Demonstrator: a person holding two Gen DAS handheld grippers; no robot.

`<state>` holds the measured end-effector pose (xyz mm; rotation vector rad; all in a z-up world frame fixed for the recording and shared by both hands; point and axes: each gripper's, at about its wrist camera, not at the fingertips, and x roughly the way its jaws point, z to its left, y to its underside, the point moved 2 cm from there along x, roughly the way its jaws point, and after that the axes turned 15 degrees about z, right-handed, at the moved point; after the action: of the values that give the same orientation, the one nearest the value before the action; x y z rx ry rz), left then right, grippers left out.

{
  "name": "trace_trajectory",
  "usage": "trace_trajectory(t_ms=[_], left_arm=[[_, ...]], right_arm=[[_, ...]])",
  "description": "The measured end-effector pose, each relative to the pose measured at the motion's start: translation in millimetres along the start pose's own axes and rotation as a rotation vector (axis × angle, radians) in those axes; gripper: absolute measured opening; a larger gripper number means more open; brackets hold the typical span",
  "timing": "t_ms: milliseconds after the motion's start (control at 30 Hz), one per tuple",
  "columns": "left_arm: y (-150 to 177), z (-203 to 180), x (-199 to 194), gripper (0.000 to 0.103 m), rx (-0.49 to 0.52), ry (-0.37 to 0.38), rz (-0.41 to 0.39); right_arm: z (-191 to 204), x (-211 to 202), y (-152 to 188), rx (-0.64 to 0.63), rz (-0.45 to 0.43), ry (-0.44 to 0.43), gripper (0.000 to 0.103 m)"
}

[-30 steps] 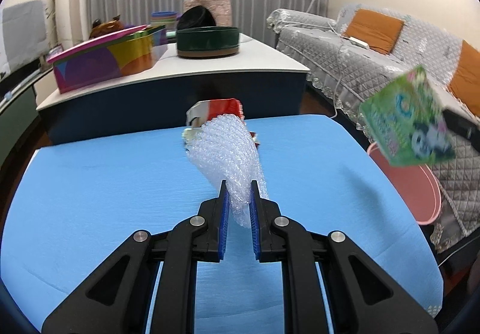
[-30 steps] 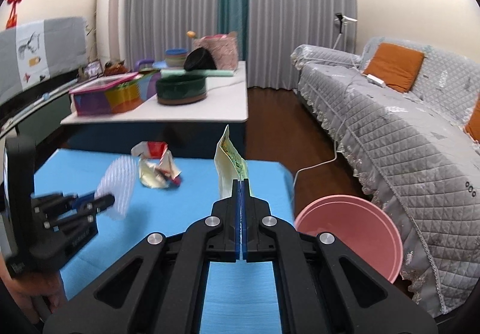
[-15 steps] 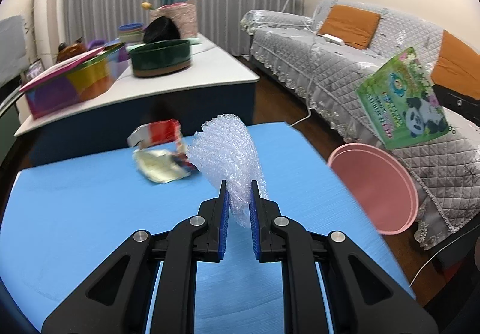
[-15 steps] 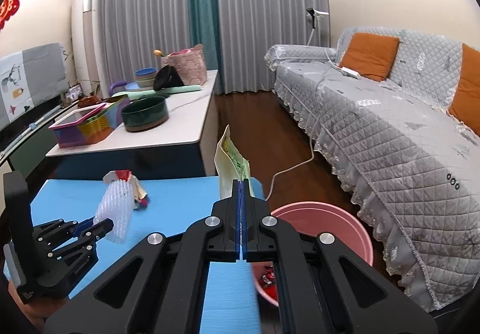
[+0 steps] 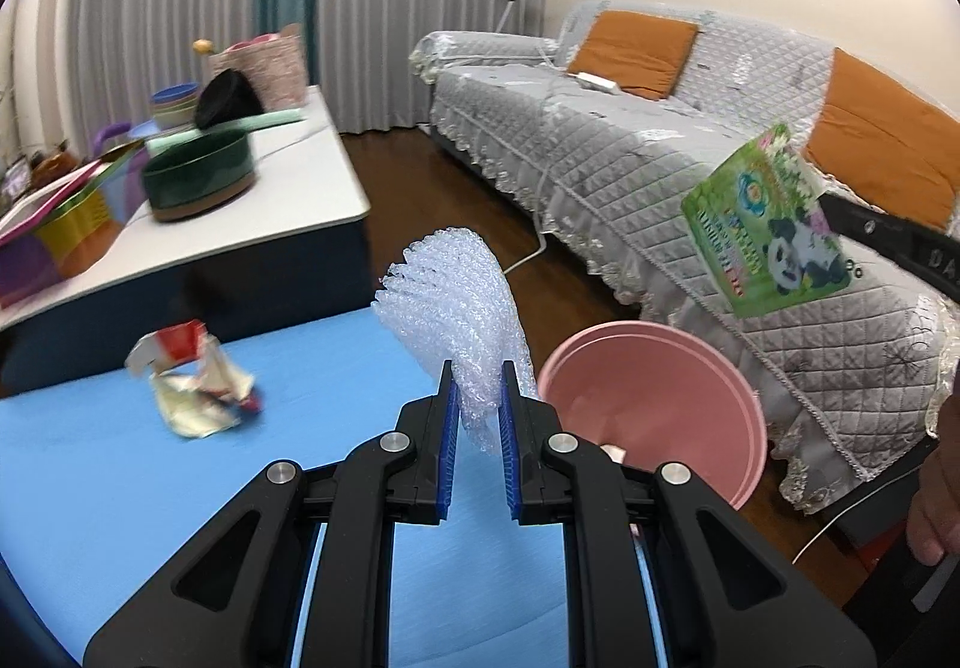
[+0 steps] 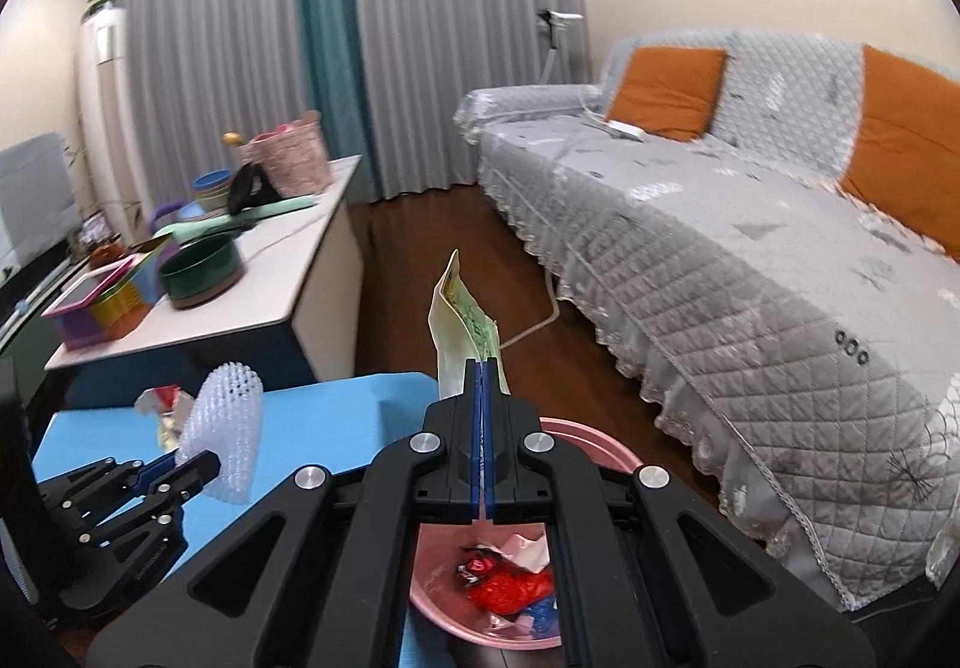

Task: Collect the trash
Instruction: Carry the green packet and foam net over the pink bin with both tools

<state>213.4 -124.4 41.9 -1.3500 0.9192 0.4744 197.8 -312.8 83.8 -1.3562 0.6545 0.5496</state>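
**Both grippers swing their loads toward the pink bin**

The blue table (image 5: pixel 150 488) fills less of both views than it did a second ago, and the pink bin (image 5: pixel 714 368), beside the table's far corner on the sofa side, now sits large and close: the two hand-held tools have carried their loads from over the table toward the bin. That suggests the drop is the step at hand, with neither piece released yet.

The right gripper (image 6: pixel 483 386) now hangs directly above the bin, where a half second ago the bin lay just ahead of it. Its jaws are pressed together on the green panda packet (image 6: pixel 465 320), which stands upright over the bin's near rim; red and white wrappers (image 6: pixel 510 584) already lie at the bottom of the bin.

The left gripper (image 5: pixel 480 386) clamps the crumpled bubble wrap (image 5: pixel 456 302), its blue pads squeezed onto the lower end. It sits over the table edge just short of the bin, the wrap fanning up beside the bin's rim, so it likely needs a little more travel before letting go.

Back from the bin, on the table, a crumpled red and white wrapper (image 5: pixel 192 386) lies uncollected, well apart from both tools
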Motion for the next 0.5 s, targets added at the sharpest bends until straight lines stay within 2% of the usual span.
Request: trace_trajectory(t_ms=[200,267,500], left_arm=[[-14.8,-31.2,13.1,0.013,0.037,0.039,0.0],[-18.0,-40.2,19.3,0.013,0.044,0.05,0.005],[-21.5,-63.8,46.8,0.013,0.056,0.081,0.039]], right_arm=[[-37.9,18.3,3.8,0.051,0.037,0.008,0.0],[-50.8,26.5,6.8,0.082,0.056,-0.013,0.0],[-61.4,49.1,12.1,0.102,0.102,-0.031,0.0]])
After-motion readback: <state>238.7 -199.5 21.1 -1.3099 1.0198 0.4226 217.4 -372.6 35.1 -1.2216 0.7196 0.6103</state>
